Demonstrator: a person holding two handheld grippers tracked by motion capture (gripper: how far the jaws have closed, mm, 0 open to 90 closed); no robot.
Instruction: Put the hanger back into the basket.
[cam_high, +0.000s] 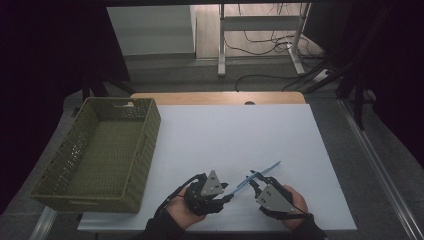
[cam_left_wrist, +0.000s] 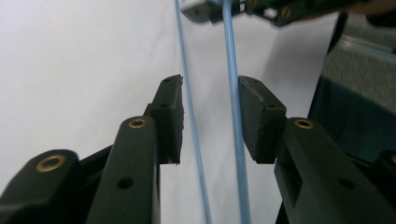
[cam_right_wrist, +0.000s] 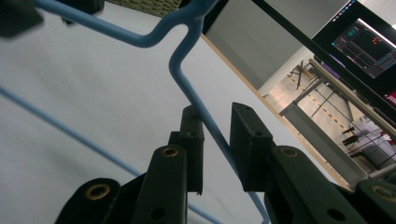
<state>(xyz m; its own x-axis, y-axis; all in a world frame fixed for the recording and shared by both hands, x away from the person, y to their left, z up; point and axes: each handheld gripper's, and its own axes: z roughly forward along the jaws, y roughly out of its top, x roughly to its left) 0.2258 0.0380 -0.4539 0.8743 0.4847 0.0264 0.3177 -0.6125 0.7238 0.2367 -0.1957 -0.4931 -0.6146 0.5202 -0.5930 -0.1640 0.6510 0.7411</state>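
1. High view: left tool (cam_high: 229, 192) and right tool (cam_high: 254, 181) face each other near the front edge of the table (cam_high: 225, 130). A blue wire piece (cam_high: 267, 169) bridges them and runs on past the right tool's tips, up and away.
2. Right gripper view: right tool (cam_right_wrist: 217, 116) is clenched on the blue wire piece (cam_right_wrist: 187, 84), gripping a straight run just below the bend. Judgement: this grip carries the piece.
3. Left gripper view: left tool is released. Its pads (cam_left_wrist: 170, 112) stand apart with two blue strands between them, the thicker strand (cam_left_wrist: 232, 56) just beside the one pad and the thin strand near the other. I cannot tell whether either strand touches a pad.
4. Step in hand, as I judge it: hand-over to the right tool, left tool to let go.
5. To do it well: keep the right tool clenched and steady. Draw the left tool straight back along its own jaw line, so neither pad snags a strand and twists the piece.
6. Risk: thin wire may pivot in a single grip, so move slowly.
7. Green basket (cam_high: 145, 145) sits well off to the left tool's far side, a likely drop place.
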